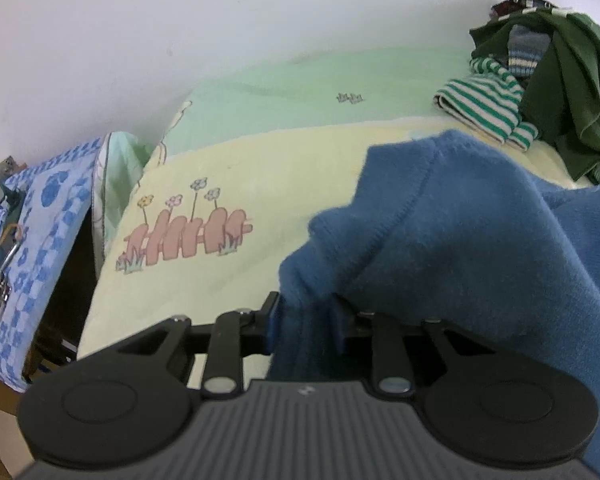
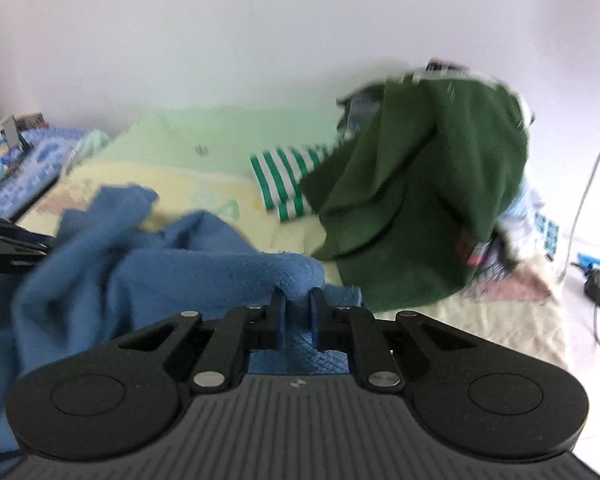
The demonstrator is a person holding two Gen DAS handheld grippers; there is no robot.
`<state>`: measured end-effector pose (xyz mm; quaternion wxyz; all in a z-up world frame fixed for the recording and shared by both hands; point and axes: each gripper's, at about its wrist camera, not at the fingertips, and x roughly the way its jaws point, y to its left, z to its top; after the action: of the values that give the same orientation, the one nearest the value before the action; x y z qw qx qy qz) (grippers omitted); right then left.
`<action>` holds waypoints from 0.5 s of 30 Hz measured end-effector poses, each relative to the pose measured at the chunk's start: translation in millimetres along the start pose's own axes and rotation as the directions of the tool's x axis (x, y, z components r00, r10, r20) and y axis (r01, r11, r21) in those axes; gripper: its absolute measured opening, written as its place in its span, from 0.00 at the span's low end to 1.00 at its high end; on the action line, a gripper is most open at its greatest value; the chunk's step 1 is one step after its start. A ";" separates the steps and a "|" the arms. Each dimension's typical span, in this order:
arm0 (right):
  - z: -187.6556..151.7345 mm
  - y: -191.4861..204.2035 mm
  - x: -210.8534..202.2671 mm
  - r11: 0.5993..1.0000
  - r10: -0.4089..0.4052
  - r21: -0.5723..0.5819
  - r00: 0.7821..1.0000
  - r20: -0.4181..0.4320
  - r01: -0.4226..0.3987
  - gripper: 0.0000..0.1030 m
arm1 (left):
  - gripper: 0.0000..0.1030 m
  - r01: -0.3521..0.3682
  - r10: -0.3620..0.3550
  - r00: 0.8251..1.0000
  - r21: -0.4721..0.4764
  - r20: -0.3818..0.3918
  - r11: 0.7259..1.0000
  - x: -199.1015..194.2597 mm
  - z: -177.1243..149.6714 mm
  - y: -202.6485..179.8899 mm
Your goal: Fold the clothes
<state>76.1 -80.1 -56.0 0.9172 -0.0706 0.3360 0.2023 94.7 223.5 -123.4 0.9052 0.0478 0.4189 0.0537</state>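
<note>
A blue knitted sweater (image 1: 460, 220) hangs bunched between my two grippers above the bed. My left gripper (image 1: 306, 312) is shut on a fold of it; the cloth drapes over the right finger and hides it. In the right wrist view the blue sweater (image 2: 172, 276) spreads to the left, and my right gripper (image 2: 298, 304) is shut on a thick edge of it. The left gripper (image 2: 8, 244) shows at the left edge of that view.
The bed has a pale yellow and green cover (image 1: 228, 152) with a pink fence print. A pile with a dark green garment (image 2: 428, 184) and a green-striped piece (image 2: 284, 176) lies at the back right. A blue patterned table (image 1: 40, 240) with keys stands left. Cables lie on the floor (image 2: 596, 280).
</note>
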 end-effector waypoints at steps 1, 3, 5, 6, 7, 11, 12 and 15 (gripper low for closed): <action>1.2 0.0 -9.7 1.000 -0.003 0.009 1.000 0.011 0.002 0.10 | 0.25 -0.002 0.002 1.000 0.001 0.016 1.000 -5.3 0.7 1.9; 2.9 -0.2 -28.8 1.000 -0.010 0.029 0.999 0.032 0.009 0.10 | 0.26 0.016 -0.017 0.999 0.020 0.042 1.000 -22.3 0.8 5.4; 3.3 -1.3 -43.4 0.999 -0.014 0.046 0.999 0.048 0.012 0.10 | 0.26 0.050 -0.054 0.996 0.052 0.066 0.997 -43.5 -0.3 7.9; 3.6 -1.5 -49.6 0.998 -0.016 0.055 0.998 0.055 0.013 0.10 | 0.26 0.089 -0.095 0.993 0.081 0.076 0.993 -56.6 -3.1 5.1; 4.0 -1.6 -55.2 0.998 -0.019 0.065 0.998 0.062 0.015 0.10 | 0.28 0.136 -0.148 0.986 0.131 0.081 0.982 -72.1 -8.3 -0.3; 4.5 0.9 -67.5 0.995 -0.025 0.103 0.996 0.085 0.016 0.10 | 0.46 0.320 -0.367 0.928 0.365 0.067 0.874 -129.9 -41.8 -40.9; 3.3 3.1 -69.9 0.994 -0.033 0.106 0.995 0.090 0.023 0.10 | 0.52 0.367 -0.423 0.905 0.412 0.049 0.834 -140.0 -51.6 -52.5; 0.3 7.7 -76.9 0.992 -0.048 0.120 0.994 0.102 0.035 0.10 | 0.55 0.481 -0.545 0.838 0.508 -0.027 0.715 -155.0 -80.2 -91.5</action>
<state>19.8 -98.0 -6.2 0.9400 -0.0126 0.2975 0.1664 -61.0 115.0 -70.4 0.8649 0.1634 0.3577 -0.3120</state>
